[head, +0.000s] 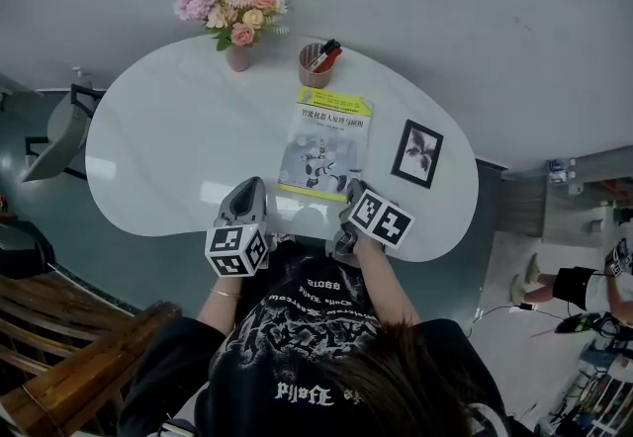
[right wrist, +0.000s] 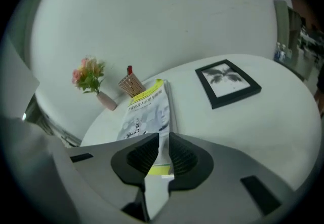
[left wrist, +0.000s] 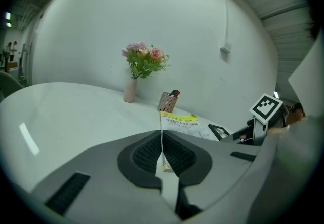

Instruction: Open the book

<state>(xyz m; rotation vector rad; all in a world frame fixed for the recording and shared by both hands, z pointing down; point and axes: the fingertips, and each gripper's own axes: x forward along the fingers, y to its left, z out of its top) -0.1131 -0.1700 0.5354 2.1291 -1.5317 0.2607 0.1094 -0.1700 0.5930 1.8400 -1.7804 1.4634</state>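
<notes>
A closed book with a yellow-banded, pale cover lies flat near the front of the white table; it also shows in the left gripper view and the right gripper view. My right gripper sits at the book's near right corner. Its jaws stand a narrow gap apart, and the cover's corner shows through that gap. My left gripper rests just left of the book's near left corner, its fingertips together with nothing between them.
A vase of pink flowers and a pen cup stand at the table's far side. A black picture frame lies right of the book. A chair stands left of the table, a wooden bench at lower left.
</notes>
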